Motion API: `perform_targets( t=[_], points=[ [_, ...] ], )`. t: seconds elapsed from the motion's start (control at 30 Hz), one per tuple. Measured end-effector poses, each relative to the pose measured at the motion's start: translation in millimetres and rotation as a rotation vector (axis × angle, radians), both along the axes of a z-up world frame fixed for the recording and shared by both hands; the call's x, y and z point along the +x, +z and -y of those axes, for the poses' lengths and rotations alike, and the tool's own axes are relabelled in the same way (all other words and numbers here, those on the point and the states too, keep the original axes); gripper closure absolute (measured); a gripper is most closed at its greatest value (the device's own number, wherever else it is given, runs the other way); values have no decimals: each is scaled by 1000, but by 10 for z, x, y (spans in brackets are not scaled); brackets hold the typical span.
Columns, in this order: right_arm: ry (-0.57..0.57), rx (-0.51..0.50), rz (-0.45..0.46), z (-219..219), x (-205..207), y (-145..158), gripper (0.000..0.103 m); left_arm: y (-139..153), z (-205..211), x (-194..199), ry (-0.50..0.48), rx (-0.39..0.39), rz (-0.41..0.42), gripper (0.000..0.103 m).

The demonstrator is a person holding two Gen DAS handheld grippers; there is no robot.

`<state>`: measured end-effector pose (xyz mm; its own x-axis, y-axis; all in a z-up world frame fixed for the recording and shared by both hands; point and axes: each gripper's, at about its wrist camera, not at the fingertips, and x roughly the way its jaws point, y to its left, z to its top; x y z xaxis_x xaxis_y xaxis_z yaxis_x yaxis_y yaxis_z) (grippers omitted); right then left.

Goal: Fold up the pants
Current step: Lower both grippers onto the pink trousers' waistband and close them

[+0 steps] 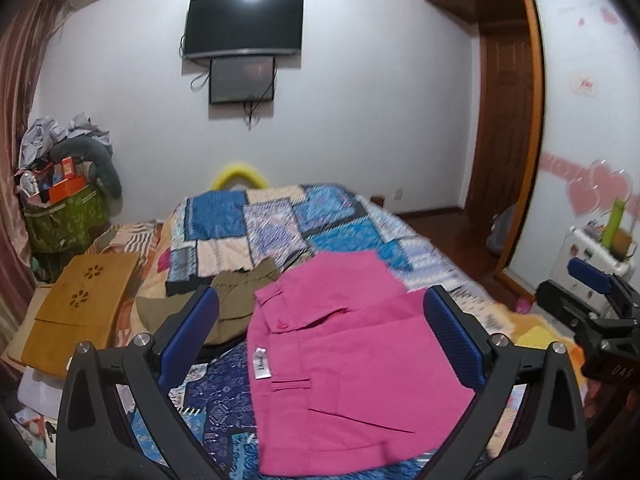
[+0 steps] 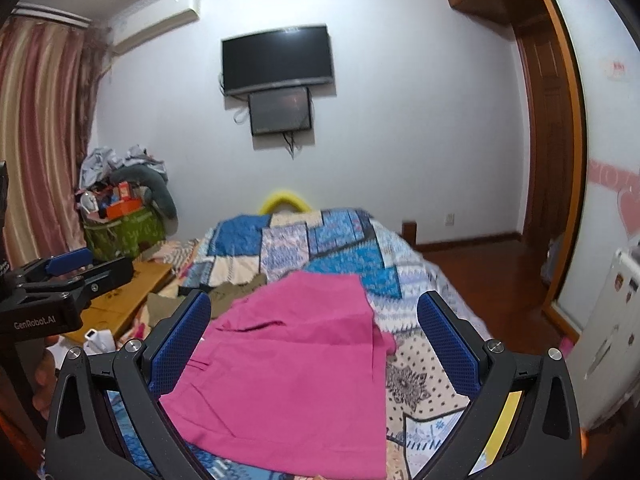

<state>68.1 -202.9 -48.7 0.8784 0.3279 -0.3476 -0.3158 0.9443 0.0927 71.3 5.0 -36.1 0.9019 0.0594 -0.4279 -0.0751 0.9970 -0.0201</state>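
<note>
Both tongs (left (image 1: pixel 320 344), right (image 2: pixel 314 344)) gape empty; pink pants (image 1: pixel 344 364) lie folded on the quilt (image 1: pixel 276 216).

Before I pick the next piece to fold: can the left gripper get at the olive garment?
Probably yes. The left gripper is open and empty, and the olive garment lies uncovered beside the pink pants.

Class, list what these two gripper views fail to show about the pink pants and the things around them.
- Pink pants: near edge cut off by the left view's bottom edge; the right gripper's fingers cover their left side in the right view.
- White label: print too small to read.
- Olive garment: partly hidden behind the left gripper's finger and the pants.
- Quilt: pattern blurred.
</note>
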Motion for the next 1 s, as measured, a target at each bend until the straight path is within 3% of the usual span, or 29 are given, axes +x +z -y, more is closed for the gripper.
perform_targets(
  t=[0.3,0.53,0.6,0.77,1.0],
  points=[
    [-26,-36,-219,175,669,-602,1,-561,-222,767,-4,52,-204,0],
    [-4,-81,-358,297,1094,-940,2,-1083,-536,1364,-20,-12,-404,0],
    [7,-84,-393,290,1213,-1009,8,-1235,-631,1521,-12,-19,-460,1],
    [46,-92,-468,291,1483,-1173,20,-1507,-816,1766,-12,-43,-559,31],
    [83,-75,-505,267,1845,-1252,36,-1696,-878,1914,-56,-80,-635,51]
  ],
)
